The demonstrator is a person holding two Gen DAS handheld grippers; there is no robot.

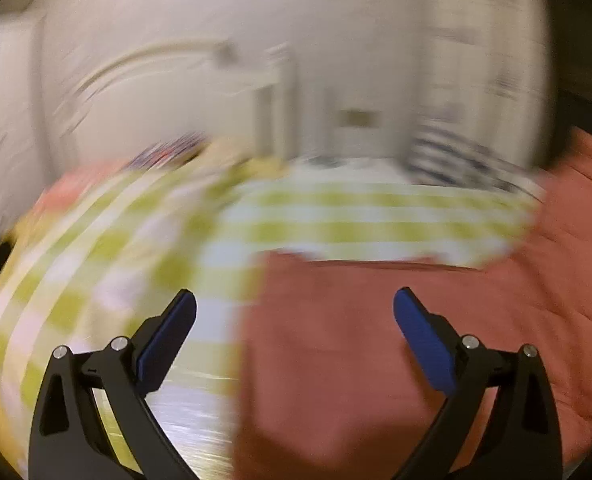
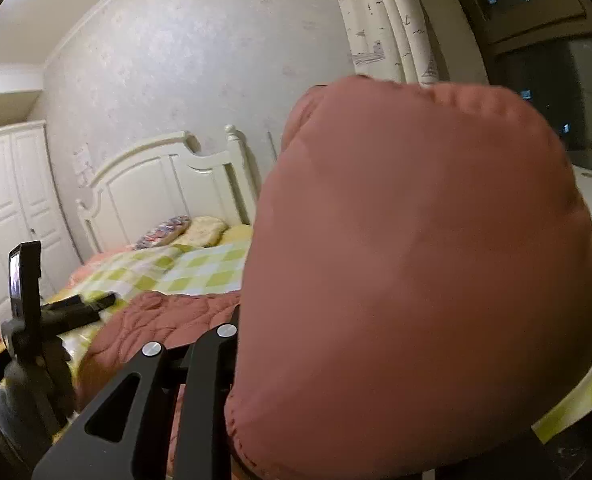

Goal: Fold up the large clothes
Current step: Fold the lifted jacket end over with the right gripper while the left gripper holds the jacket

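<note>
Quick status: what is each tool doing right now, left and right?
Left tool: open, nothing between its blue pads, above the bed.
Right tool: closed on the reddish-pink quilted fabric, which bulges up before its camera.

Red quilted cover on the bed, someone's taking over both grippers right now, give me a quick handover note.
Left gripper: open, empty, above the bed; its view is motion-blurred.
Right gripper: fingertips hidden behind a raised bulge of the red quilted cover, which fills its view; it appears shut on that fabric.
The rest of the cover lies spread over the green checked sheet, toward the white headboard.
Done: one part of the cover lifted.
Left: the whole fold; no finished, flattened fold shows yet. Probably take a second edge with the left gripper next.
</note>
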